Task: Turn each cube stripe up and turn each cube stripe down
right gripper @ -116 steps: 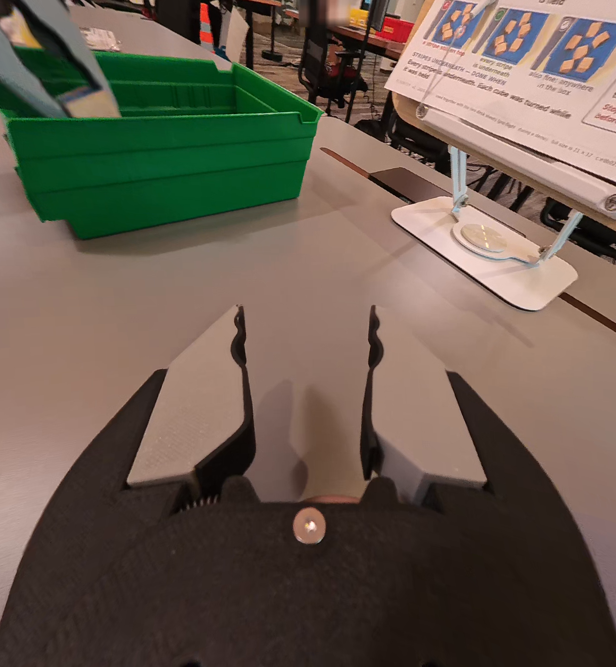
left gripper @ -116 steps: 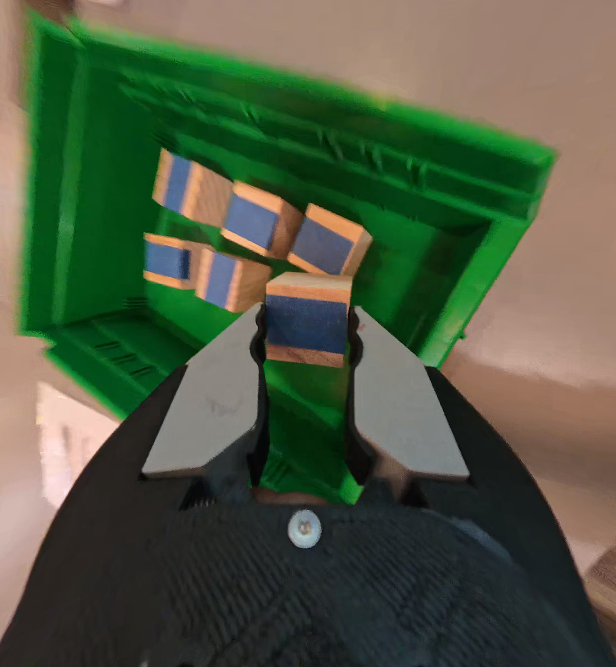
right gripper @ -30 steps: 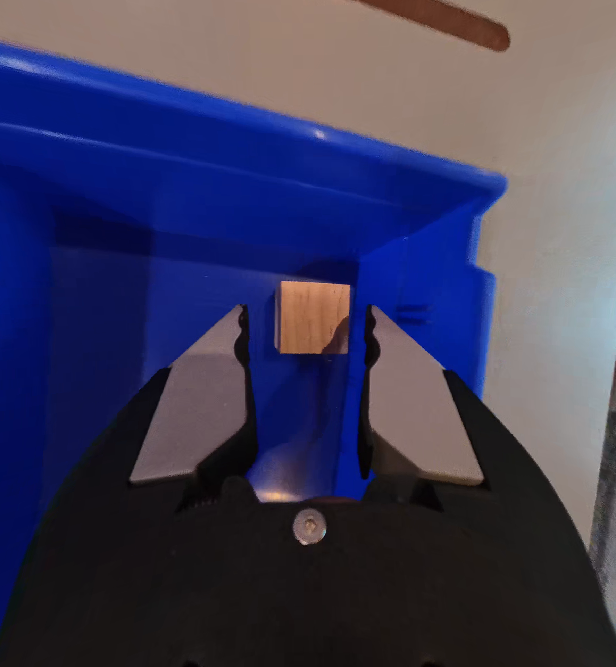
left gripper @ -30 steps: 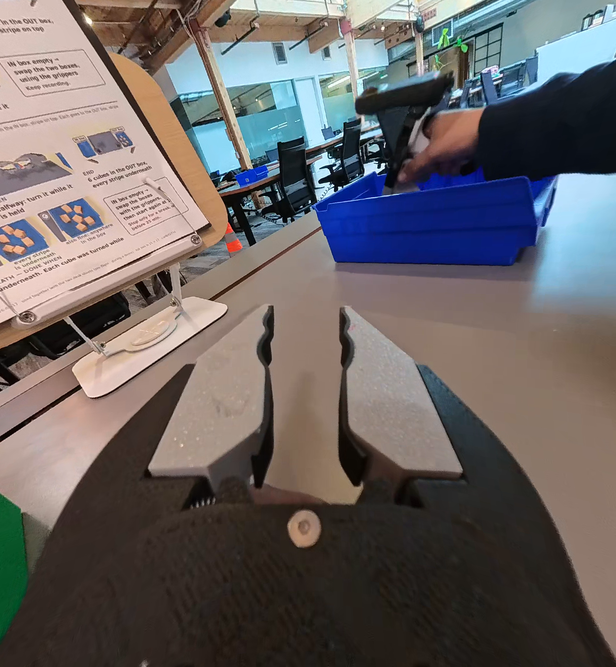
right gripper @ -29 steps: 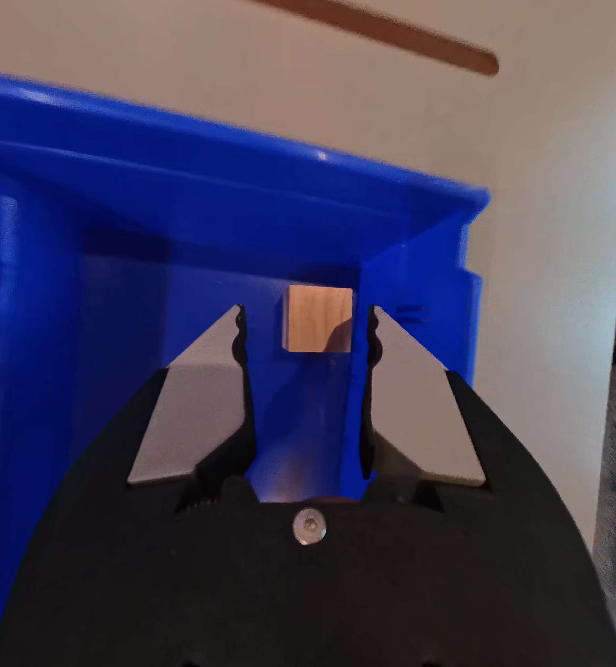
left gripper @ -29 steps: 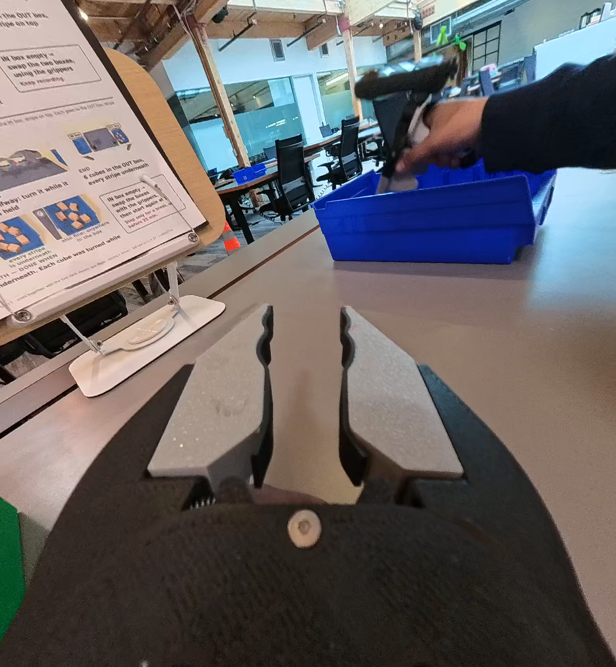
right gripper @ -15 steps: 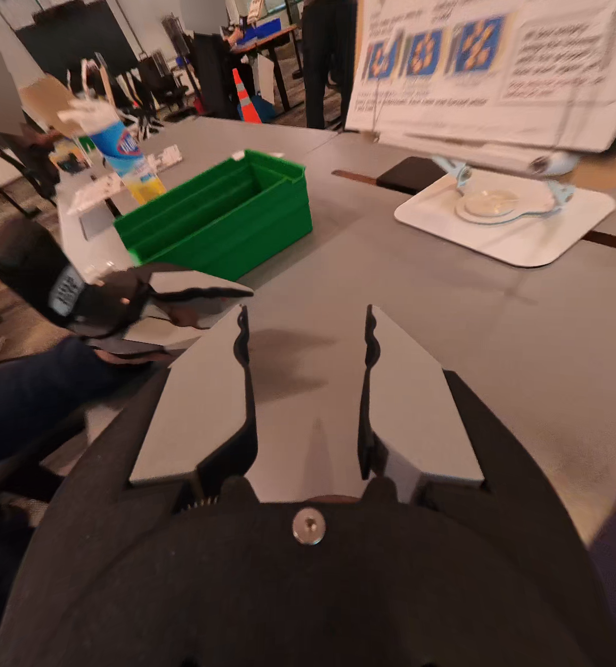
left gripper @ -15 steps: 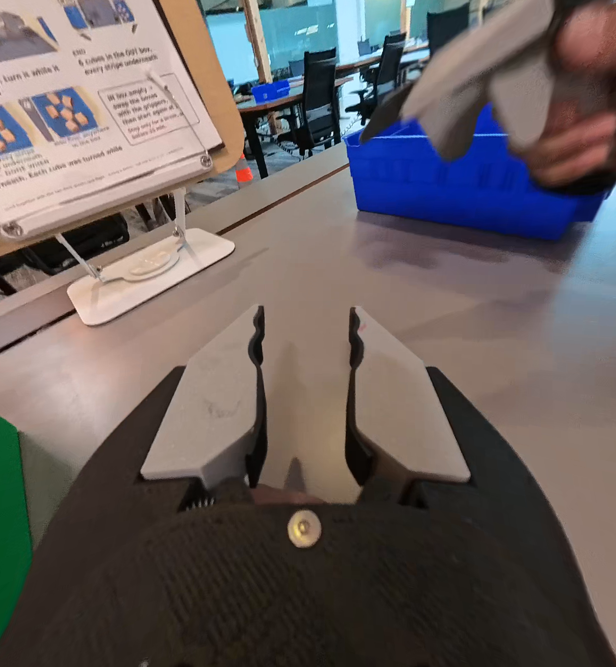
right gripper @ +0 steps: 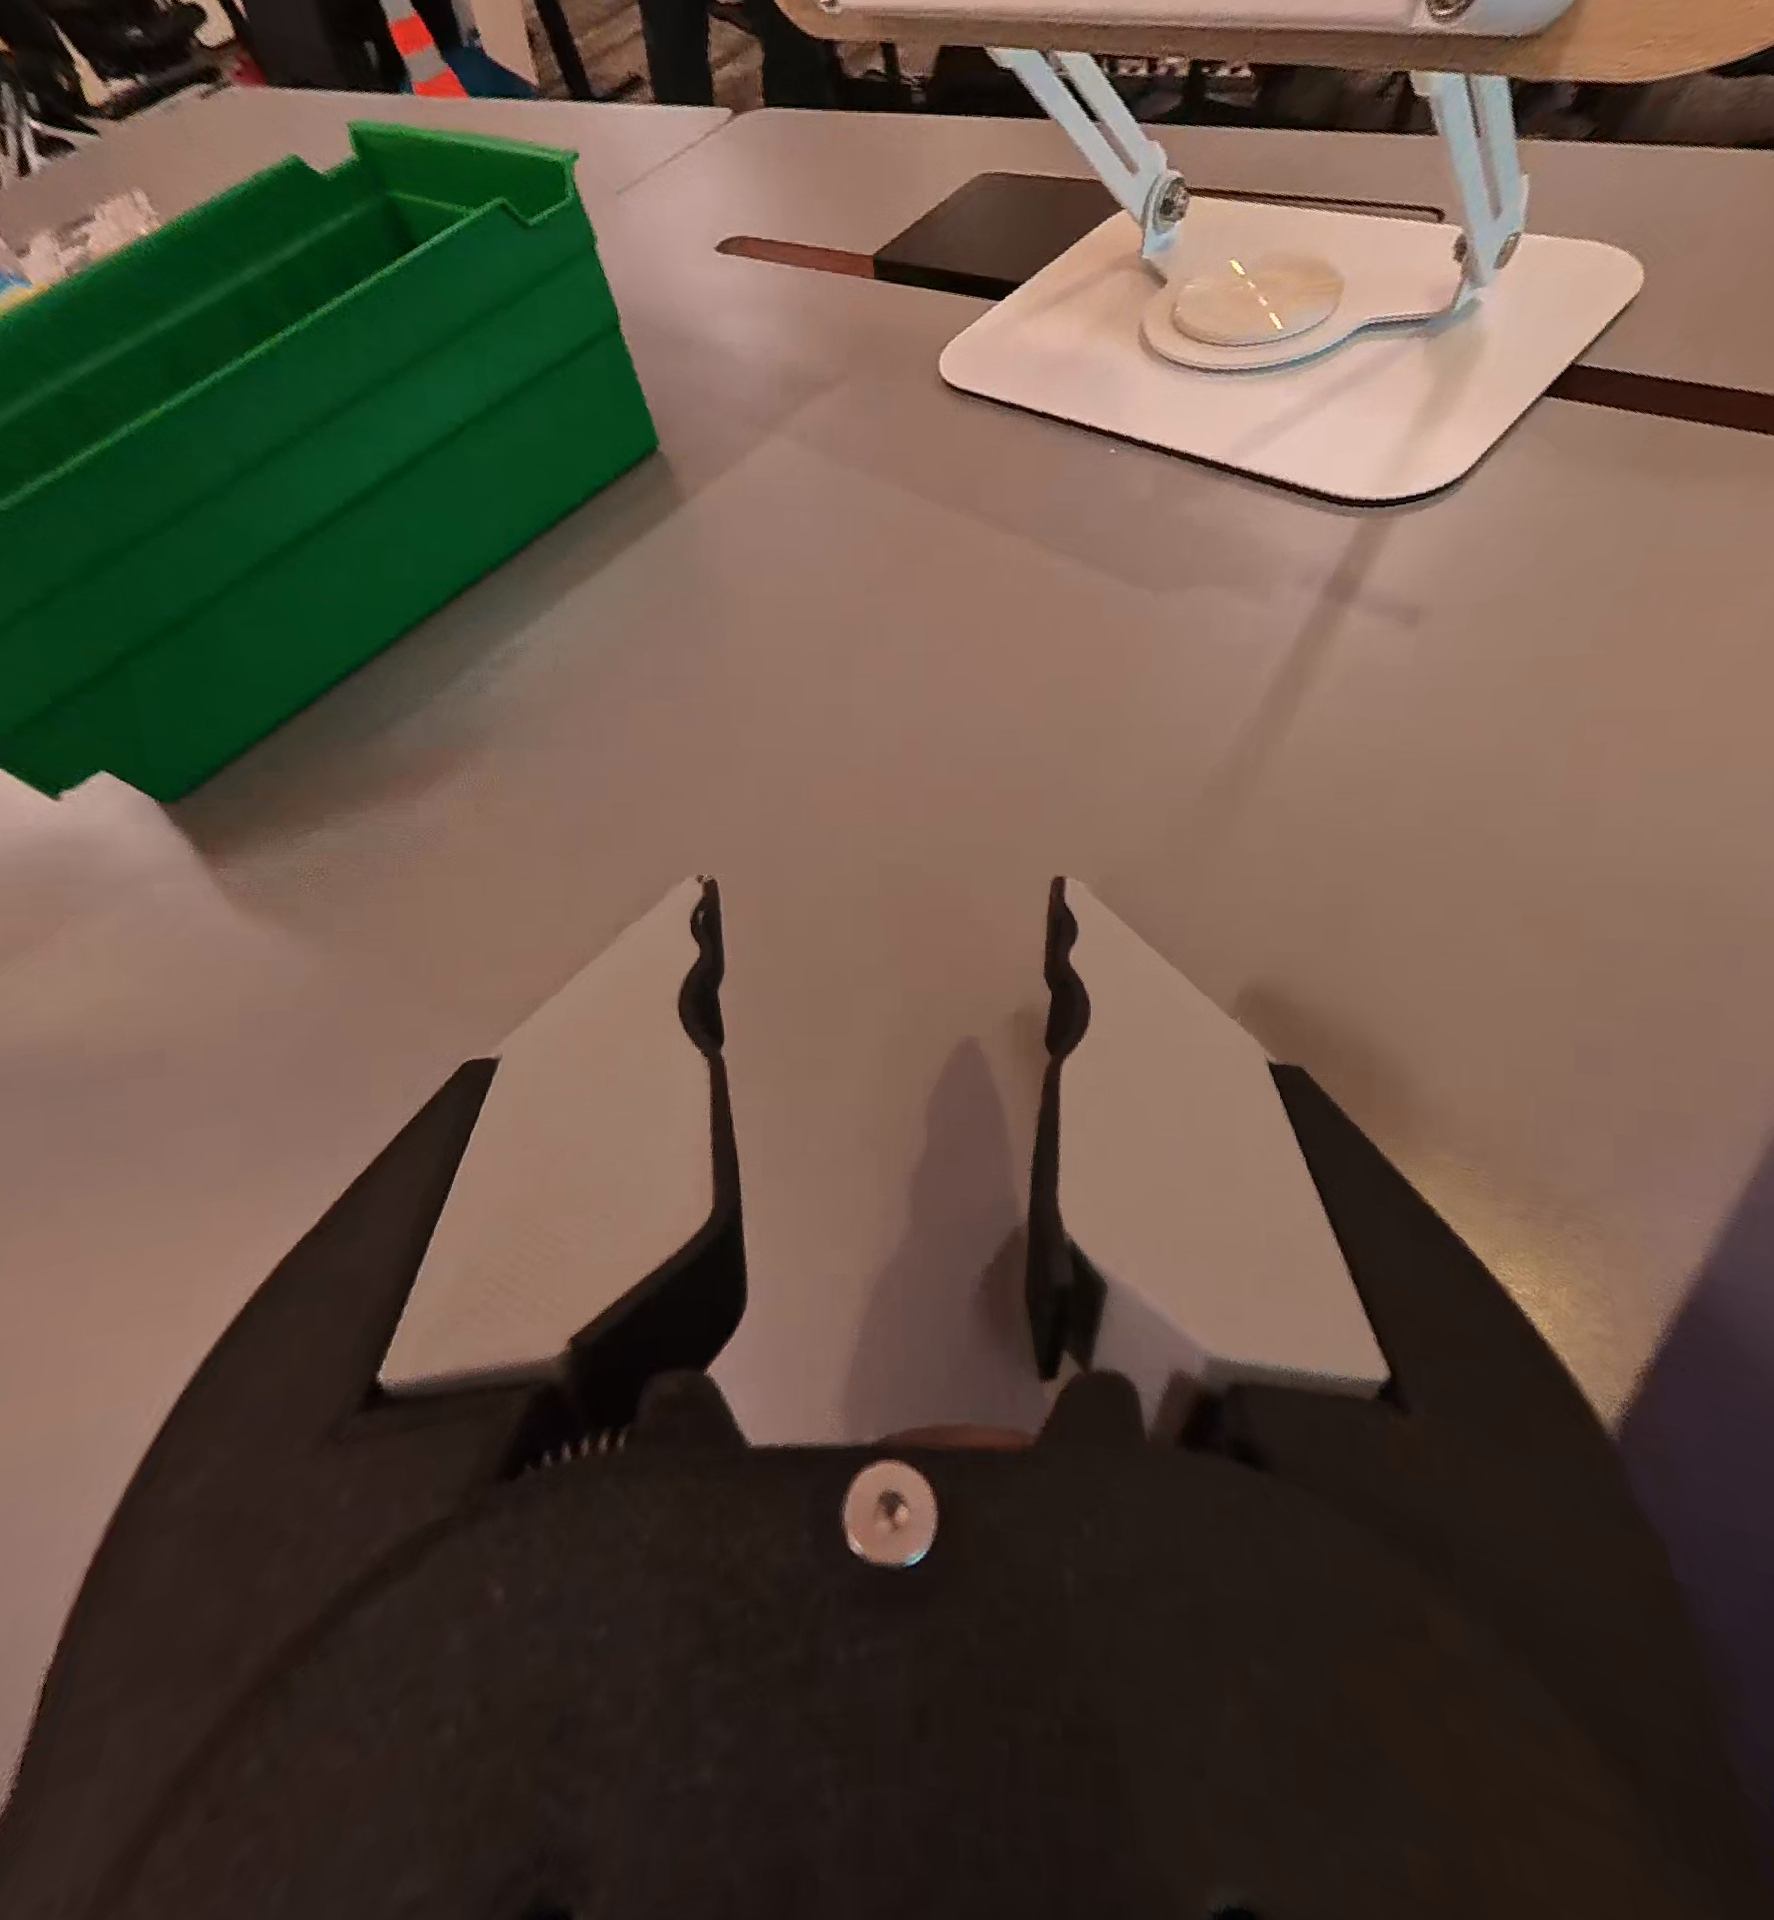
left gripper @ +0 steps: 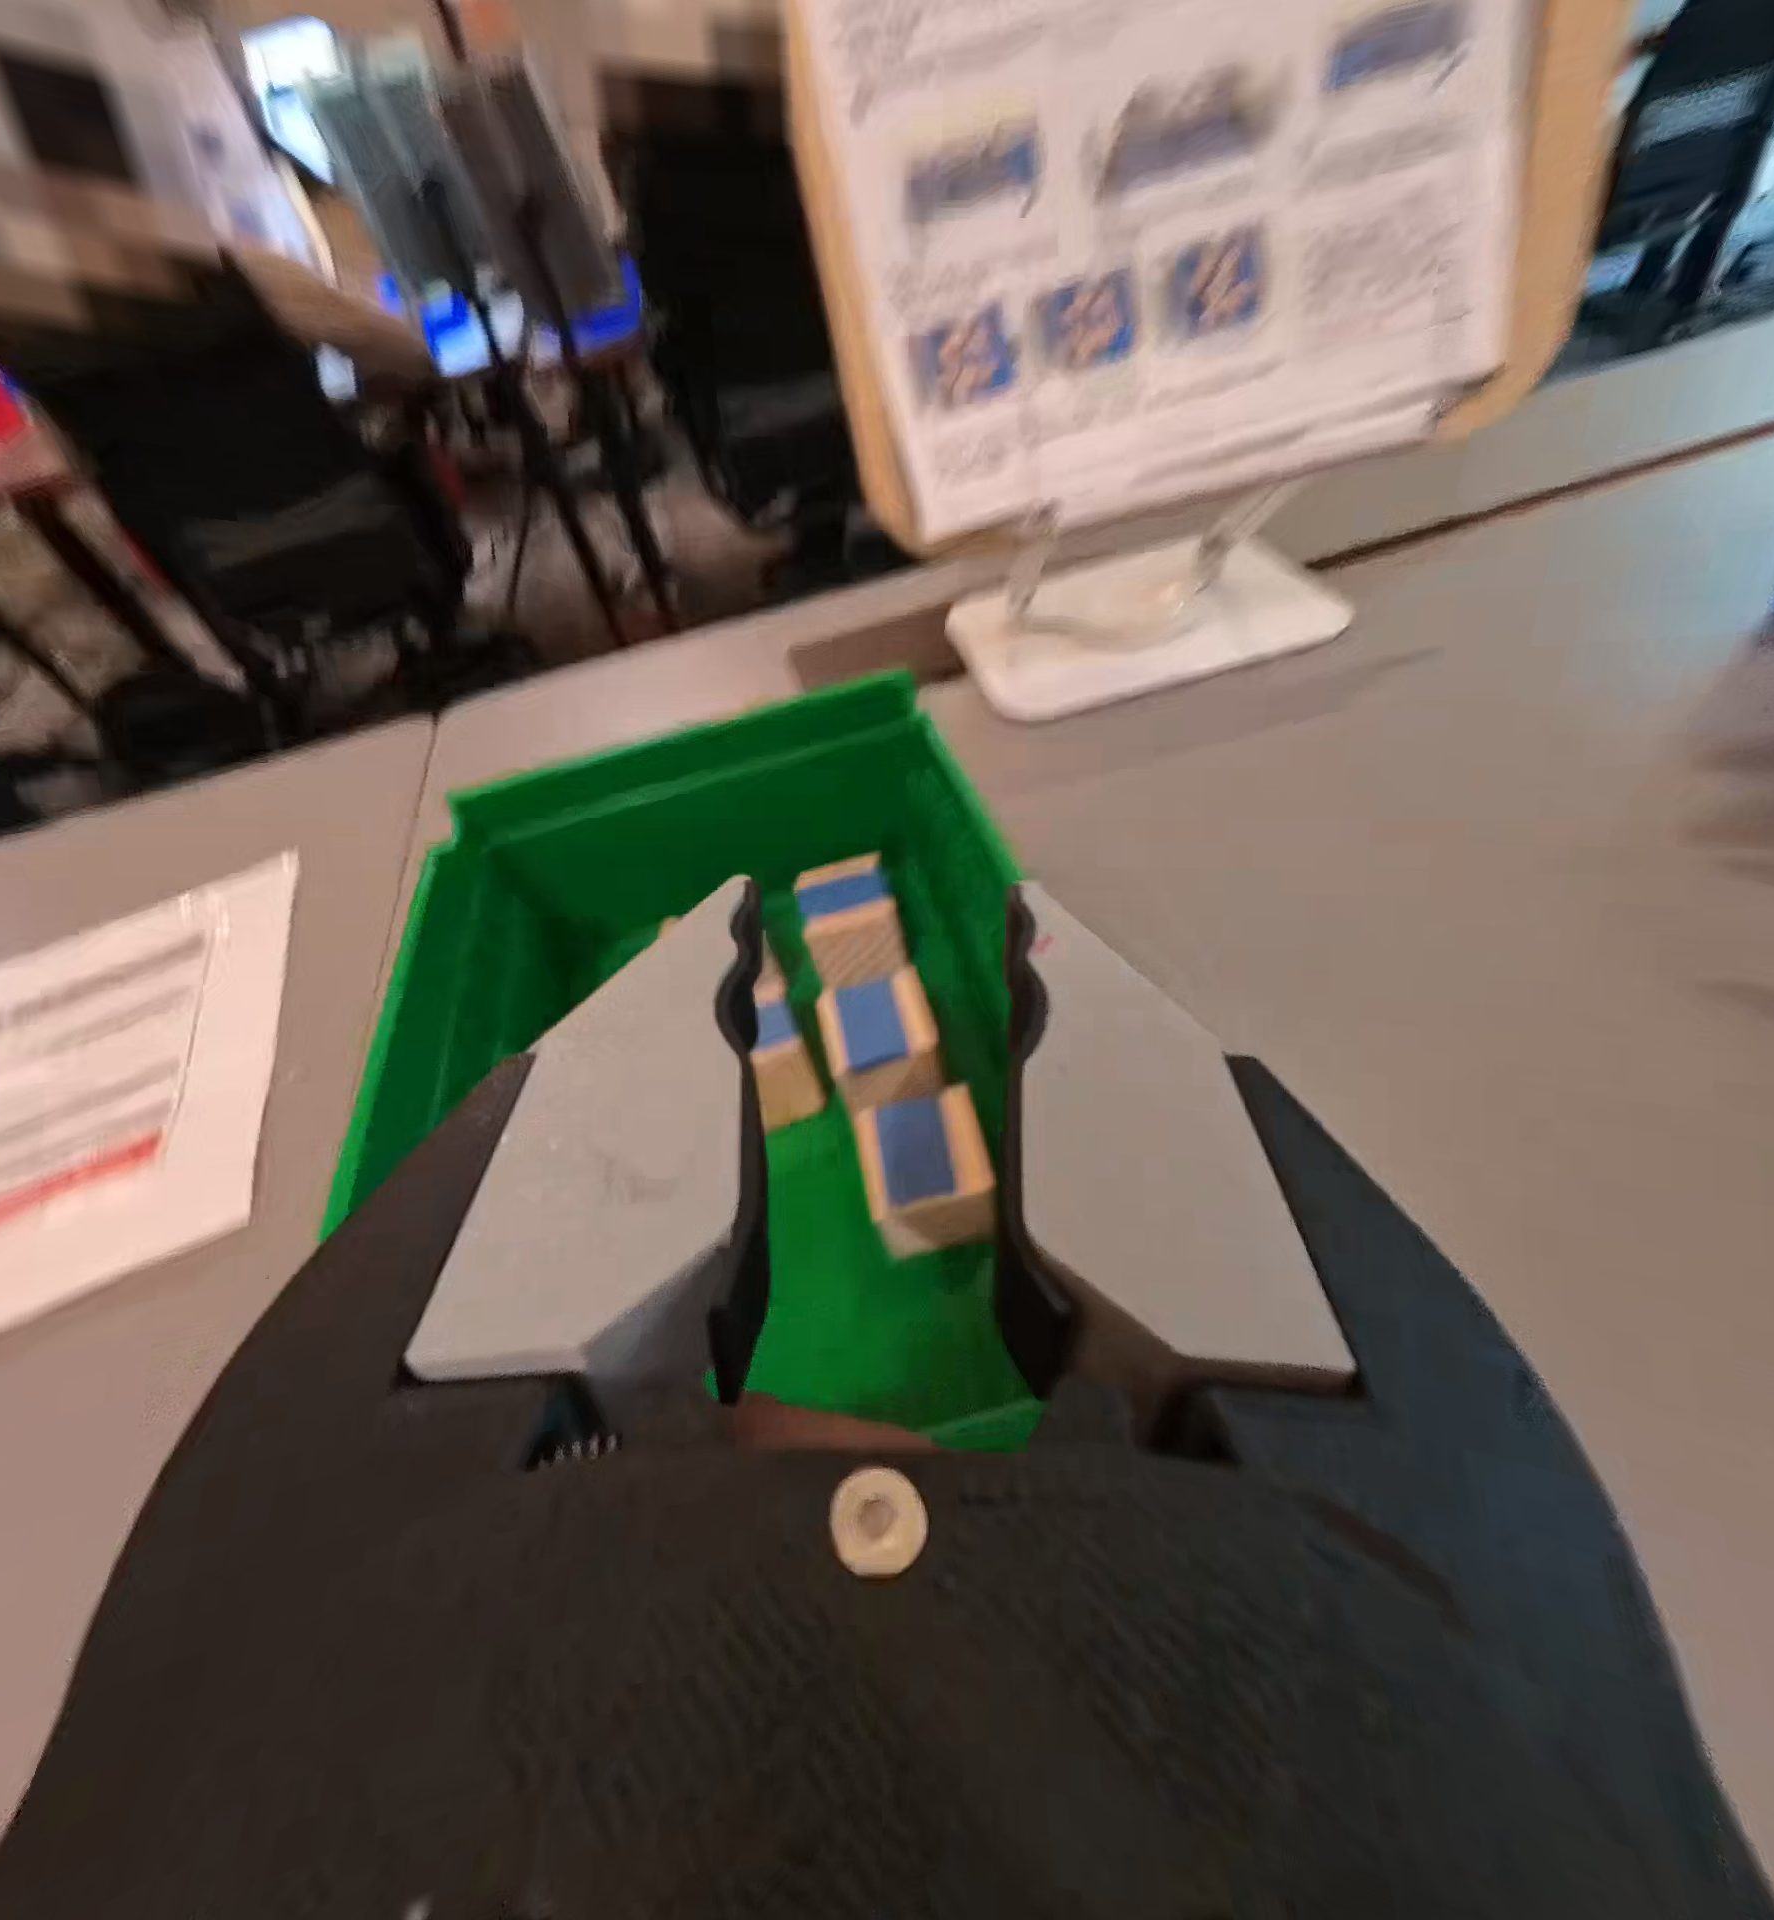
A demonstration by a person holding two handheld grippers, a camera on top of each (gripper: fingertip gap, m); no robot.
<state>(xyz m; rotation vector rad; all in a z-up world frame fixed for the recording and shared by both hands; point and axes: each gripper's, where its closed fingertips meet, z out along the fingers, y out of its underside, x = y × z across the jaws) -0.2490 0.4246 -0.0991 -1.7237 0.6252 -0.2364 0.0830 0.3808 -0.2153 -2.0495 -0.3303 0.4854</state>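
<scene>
The left gripper (left gripper: 878,935) hangs over a green bin (left gripper: 654,821), fingers spread apart and empty. Inside the bin, wooden cubes (left gripper: 924,1164) with blue stripes facing up lie in a line toward twelve o'clock. The right gripper (right gripper: 883,904), likewise spread and empty, hovers above the grey table (right gripper: 1070,665); the green bin sits at ten o'clock, a white stand base (right gripper: 1288,343) at one o'clock.
</scene>
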